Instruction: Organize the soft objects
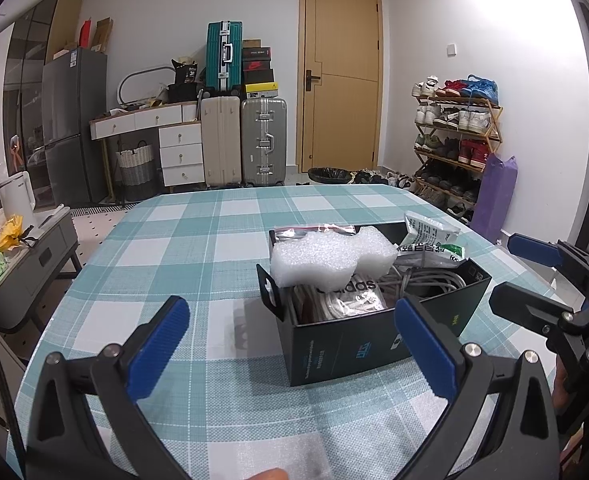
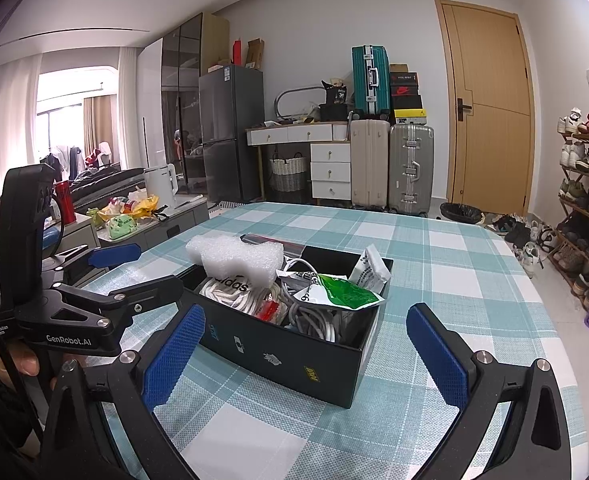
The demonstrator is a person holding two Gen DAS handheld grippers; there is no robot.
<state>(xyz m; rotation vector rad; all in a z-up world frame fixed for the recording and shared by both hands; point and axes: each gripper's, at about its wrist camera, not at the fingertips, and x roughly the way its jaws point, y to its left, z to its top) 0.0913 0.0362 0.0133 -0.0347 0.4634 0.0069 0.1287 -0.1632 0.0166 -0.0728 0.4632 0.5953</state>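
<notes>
While both tools hang clear of the load, neither grasps anything: left hand-held gripper (image 1: 292, 340) spread wide with nothing between its blue pads, right hand-held gripper (image 2: 306, 344) likewise released and empty.

Task items sit in the open black cardboard box (image 2: 294, 354) on the teal-and-white checked desk (image 2: 454, 280). Box lies just ahead of both grippers.

Contents, packed past the rim:
- white bubbly foam block (image 1: 330, 258), perched on the box's far-left corner, partly overhanging the wall
- green-and-white printed plastic pouch (image 2: 342, 292), resting on top of the pile
- white paper sachet with small print (image 2: 368, 270), leaning against the far wall
- tangle of white and grey cables (image 2: 314, 318)
- white item marked with lettering (image 2: 232, 286), under the foam
- clear zip bag with red strip (image 1: 314, 230), at the back edge

Risks, as judged:
- Foam block looks lightly seated; a nudge to the box or a brush from a finger could tip it onto the desk.
- Pulling a cable could drag neighbours out, since the loops look interlaced.
- Pouch is slick and flat; a shallow pinch may slip.
- Grippers sit near one another on one side; both reaching in together could collide.

Writing legible: "adidas" on the white item; "GenRobot.AI" on the left tool's body in the right wrist view. Box logos and sachet print too small to read.
</notes>
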